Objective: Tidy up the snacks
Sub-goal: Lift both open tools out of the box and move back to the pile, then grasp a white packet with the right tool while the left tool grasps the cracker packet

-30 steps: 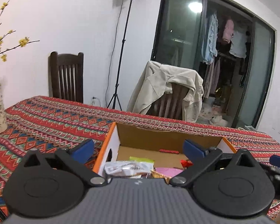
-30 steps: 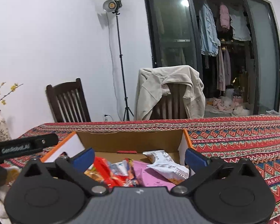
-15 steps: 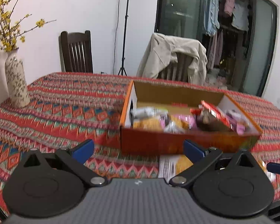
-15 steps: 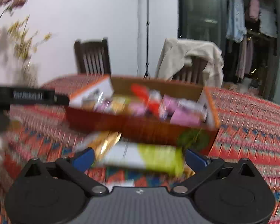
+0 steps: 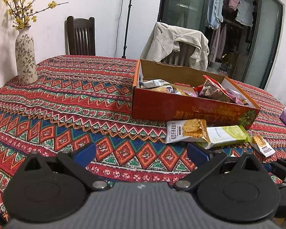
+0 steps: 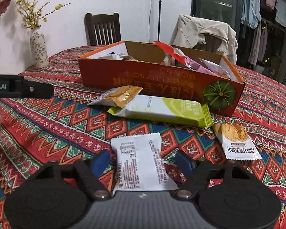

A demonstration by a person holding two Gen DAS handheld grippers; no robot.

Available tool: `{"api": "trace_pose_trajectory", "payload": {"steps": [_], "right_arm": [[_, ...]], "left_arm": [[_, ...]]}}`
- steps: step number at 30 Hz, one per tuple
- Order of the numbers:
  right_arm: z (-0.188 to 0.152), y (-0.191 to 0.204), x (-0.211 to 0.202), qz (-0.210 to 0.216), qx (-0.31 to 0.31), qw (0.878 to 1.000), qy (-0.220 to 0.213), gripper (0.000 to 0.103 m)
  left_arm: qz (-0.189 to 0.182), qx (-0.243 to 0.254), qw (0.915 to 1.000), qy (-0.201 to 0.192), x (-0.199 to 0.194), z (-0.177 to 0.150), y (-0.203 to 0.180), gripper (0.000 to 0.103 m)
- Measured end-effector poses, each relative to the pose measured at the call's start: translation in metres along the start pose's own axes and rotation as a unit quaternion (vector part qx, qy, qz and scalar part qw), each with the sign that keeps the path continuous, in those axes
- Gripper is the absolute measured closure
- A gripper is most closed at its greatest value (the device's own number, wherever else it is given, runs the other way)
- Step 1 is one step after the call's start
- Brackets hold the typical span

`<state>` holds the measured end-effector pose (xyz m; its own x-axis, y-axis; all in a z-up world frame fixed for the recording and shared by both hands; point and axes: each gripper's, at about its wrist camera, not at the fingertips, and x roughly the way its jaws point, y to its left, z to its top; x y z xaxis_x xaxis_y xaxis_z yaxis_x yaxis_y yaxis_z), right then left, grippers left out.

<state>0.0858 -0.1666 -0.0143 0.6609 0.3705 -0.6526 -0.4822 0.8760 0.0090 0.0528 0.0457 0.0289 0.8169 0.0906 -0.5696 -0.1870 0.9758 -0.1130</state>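
Patterned tablecloth [image 6: 47, 126] is carrying the snack box [image 6: 152, 78]; the right gripper [image 6: 143, 160] is tilting down, jaws closing around a white packet [image 6: 141, 164], while the left gripper [image 5: 141, 150] is hovering wide open, empty.

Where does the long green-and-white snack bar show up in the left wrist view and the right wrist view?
Left wrist: green-and-white snack bar lies right of centre, on the cloth just in front of the box.
Right wrist: same bar lies at centre, under the gold packet.
Shared landmark: the pumpkin picture on the orange box.
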Motion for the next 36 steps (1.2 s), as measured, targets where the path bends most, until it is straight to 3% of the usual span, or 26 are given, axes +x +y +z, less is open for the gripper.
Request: {"api": "trace_pose_trajectory", "payload": {"steps": [3,4,5,8,22,28,36], "right_arm": [[0.0,0.002,-0.002,0.005,0.0,1.0,-0.001,0.042],[0.0,0.002,-0.002,0.009,0.0,1.0,-0.003,0.047],[0.001,0.002,-0.004,0.011,-0.002,1.0,-0.005,0.059],[0.001,0.001,-0.007,0.011,-0.002,1.0,-0.01,0.063],[0.057,-0.046,-0.024,-0.034,0.049,0.99,-0.13,0.063],[0.055,-0.069,-0.003,-0.02,0.098,0.983,-0.153,0.063],[0.043,-0.066,0.003,-0.04,0.095,0.983,-0.151,0.062]], "left_arm": [[-0.001,-0.005,1.0,0.001,0.0,-0.001,0.001,0.0],[-0.001,-0.005,1.0,0.001,0.0,-0.001,0.001,0.0],[-0.002,-0.005,1.0,0.001,0.001,-0.001,0.001,0.0],[-0.004,-0.003,1.0,0.002,0.002,0.0,-0.001,0.0],[-0.028,-0.023,0.9992,0.02,0.05,0.033,-0.03,0.0],[-0.03,-0.01,0.9989,0.034,0.083,0.038,-0.055,0.0],[-0.035,0.028,0.9974,0.057,0.119,0.024,-0.074,0.0]]}}
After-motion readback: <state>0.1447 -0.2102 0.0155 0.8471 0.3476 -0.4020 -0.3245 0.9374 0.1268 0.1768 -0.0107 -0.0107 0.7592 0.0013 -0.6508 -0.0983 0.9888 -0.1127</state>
